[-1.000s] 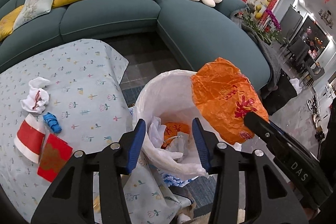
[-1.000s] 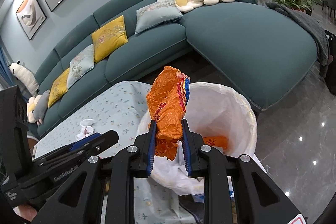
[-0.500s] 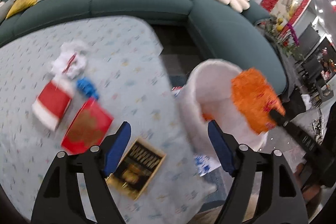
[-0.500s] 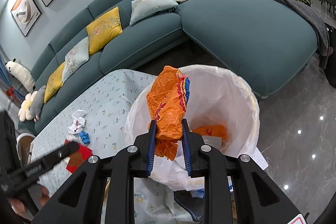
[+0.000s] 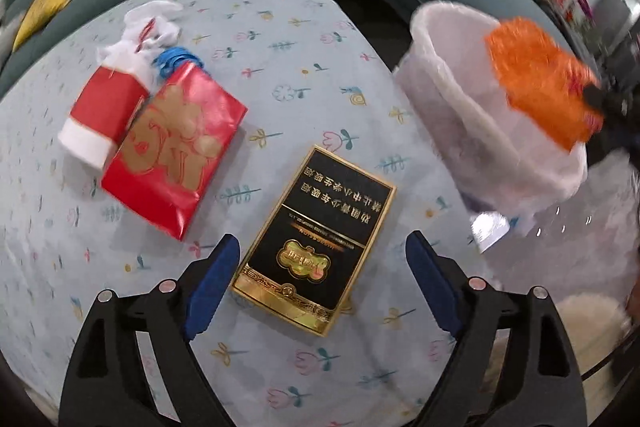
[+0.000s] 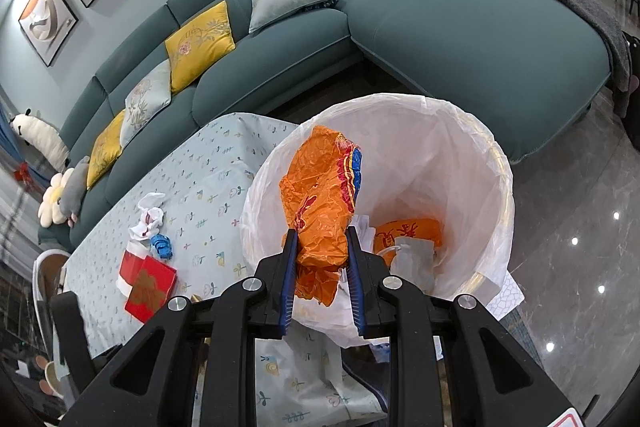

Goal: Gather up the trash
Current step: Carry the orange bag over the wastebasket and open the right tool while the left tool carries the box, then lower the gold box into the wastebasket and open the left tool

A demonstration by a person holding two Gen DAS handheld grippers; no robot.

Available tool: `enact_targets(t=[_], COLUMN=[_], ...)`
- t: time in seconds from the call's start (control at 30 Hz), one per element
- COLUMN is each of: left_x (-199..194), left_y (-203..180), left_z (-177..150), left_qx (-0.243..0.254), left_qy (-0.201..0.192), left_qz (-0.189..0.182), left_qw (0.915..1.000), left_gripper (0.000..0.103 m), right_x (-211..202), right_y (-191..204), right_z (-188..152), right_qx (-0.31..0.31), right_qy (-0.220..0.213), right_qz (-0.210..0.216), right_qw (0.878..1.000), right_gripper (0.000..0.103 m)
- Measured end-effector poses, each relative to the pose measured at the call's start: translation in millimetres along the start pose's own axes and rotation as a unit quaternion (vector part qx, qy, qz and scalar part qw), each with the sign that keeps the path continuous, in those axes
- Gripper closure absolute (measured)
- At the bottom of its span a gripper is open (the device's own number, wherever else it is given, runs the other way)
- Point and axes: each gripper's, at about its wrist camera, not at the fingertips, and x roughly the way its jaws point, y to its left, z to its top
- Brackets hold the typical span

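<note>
Left gripper (image 5: 316, 283) now over box (image 5: 316, 243), wide

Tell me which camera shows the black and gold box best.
The left wrist view: the black and gold box lies flat on the tablecloth, fully visible between the open left tongs. In the right wrist view it is almost entirely hidden behind the tongs.

Left gripper (image 5: 316, 275) spread wide above black-and-gold box (image 5: 314, 239); bare tablecloth (image 5: 280, 39) on both long sides. Red packet (image 5: 172, 151) near to its left. Bin (image 6: 472, 155) mouth open; orange wrapper (image 6: 320, 203) fills its near side.
</note>
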Motion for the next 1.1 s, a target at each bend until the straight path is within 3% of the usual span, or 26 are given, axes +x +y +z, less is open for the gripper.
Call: enact_targets(t=[0.07,0.17,0.27,0.63,0.9,1.1], left_x=[7.0,8.5,5.8,-29.7,-46.2,-41.9], left_y=[1.3,-0.2,-1.5,-21.4,-59.6,-97.3], left_z=[-1.7,-2.9,-0.9,21.2,69.2,99.9], left_qx=[0.008,0.024,0.026,0.005,0.005,0.022], left_qy=[0.014,0.000,-0.008,-0.051,-0.086,-0.084], left_qz=[-0.001,0.017,0.023,-0.026,-0.076,-0.119], left_qw=[0.9999,0.9995,0.9994,0.9984,0.9934,0.9891], left_gripper=[0.027,0.031,0.045,0.046,0.046,0.045], right_x=[0.5,2.2,2.5,-1.6,-13.7,-21.3], right_y=[0.0,0.9,0.8,-0.5,-9.6,-29.9], right_z=[-0.5,-1.0,-0.6,1.8,7.3,13.8], right_qx=[0.002,0.006,0.005,0.003,0.009,0.020], right_qy=[0.000,0.002,0.002,-0.005,-0.021,-0.032], right_qz=[0.000,0.001,0.001,-0.001,-0.009,-0.020], right_qw=[1.000,1.000,1.000,1.000,1.000,0.999], right_gripper=[0.081,0.081,0.081,0.081,0.081,0.081])
